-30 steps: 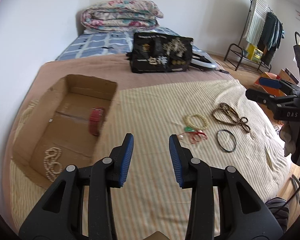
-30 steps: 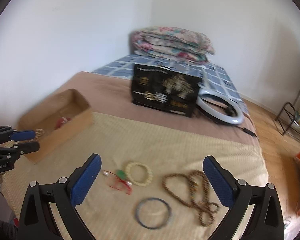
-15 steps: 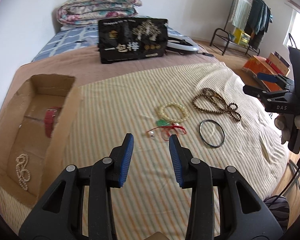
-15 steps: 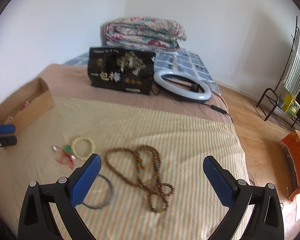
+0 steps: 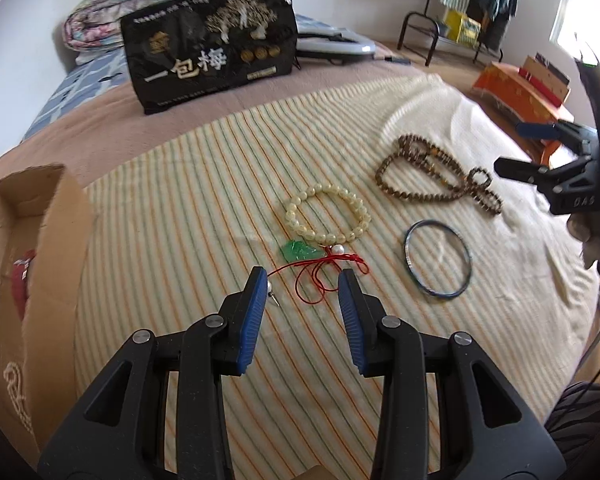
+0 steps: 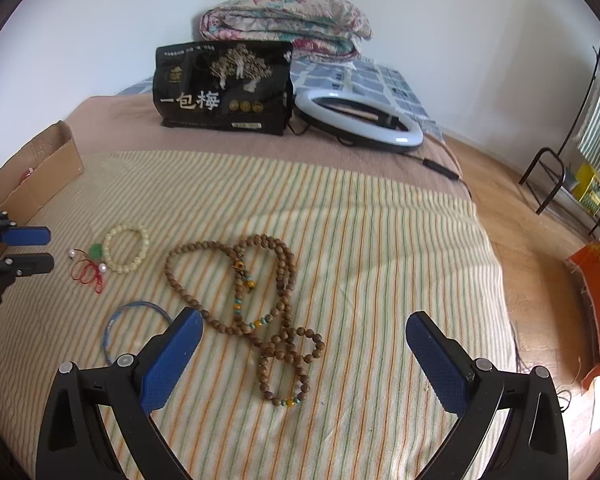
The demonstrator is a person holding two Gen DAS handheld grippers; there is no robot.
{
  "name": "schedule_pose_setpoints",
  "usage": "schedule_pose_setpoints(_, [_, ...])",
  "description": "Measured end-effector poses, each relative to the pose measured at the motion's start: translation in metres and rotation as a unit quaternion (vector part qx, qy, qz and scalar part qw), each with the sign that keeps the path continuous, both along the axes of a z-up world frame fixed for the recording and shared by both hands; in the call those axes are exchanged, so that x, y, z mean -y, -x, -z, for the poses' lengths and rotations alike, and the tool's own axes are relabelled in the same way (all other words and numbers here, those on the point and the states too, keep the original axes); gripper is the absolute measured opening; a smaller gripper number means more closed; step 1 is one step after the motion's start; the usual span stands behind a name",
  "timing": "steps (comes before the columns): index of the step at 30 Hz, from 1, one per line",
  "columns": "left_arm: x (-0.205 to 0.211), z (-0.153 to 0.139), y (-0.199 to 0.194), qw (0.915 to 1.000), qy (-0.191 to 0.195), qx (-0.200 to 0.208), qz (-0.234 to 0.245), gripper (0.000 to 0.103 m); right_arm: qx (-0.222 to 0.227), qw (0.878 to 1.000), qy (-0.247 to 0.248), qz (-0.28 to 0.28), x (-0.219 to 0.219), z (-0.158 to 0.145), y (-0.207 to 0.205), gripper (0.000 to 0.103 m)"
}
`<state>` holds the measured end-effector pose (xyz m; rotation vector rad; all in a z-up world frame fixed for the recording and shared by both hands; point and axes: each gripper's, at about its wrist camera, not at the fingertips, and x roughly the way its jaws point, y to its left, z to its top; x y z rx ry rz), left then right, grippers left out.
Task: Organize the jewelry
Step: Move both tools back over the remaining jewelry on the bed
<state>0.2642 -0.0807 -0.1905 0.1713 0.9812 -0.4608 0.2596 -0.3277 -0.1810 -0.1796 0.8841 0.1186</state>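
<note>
Currently over a striped blanket (image 5: 204,184) spread on a bed with a brown cover (image 6: 112,120) beneath; white walls, wood floor (image 6: 540,216), clothes rack (image 5: 472,4) in the far corner. Folded floral quilt (image 6: 288,20) at the headboard end, black printed bag (image 6: 224,88) standing upright in front of it, ring light (image 6: 360,120) lying just beside the bag.

Cardboard box (image 5: 56,240) at the blanket's left edge, open top; inside, a red item (image 5: 20,280) and a pale bead strand (image 5: 16,388), well apart.

On the blanket: cream bead bracelet (image 5: 328,216), touching it a red-cord piece with green pendant (image 5: 300,250) and pearls, blue bangle (image 5: 438,258) near, long brown bead necklace (image 6: 244,280) further right.

Left gripper (image 5: 302,284) spread apart, empty, tips either side of the red cord's near loops, above the blanket. Right gripper (image 6: 300,336) spread wide, empty, over the brown necklace's lower loops.
</note>
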Motion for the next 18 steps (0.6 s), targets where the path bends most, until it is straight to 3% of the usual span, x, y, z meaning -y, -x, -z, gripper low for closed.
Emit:
schedule_pose_setpoints(7, [0.010, 0.020, -0.014, 0.9996, -0.022, -0.008, 0.017, 0.037, -0.016, 1.000, -0.006, -0.001, 0.007, 0.015, -0.011, 0.102])
schedule_pose_setpoints(18, [0.016, 0.028, -0.022, 0.9986, -0.038, -0.006, 0.037, 0.037, -0.030, 0.999, -0.005, -0.013, 0.004, 0.031, -0.025, 0.100])
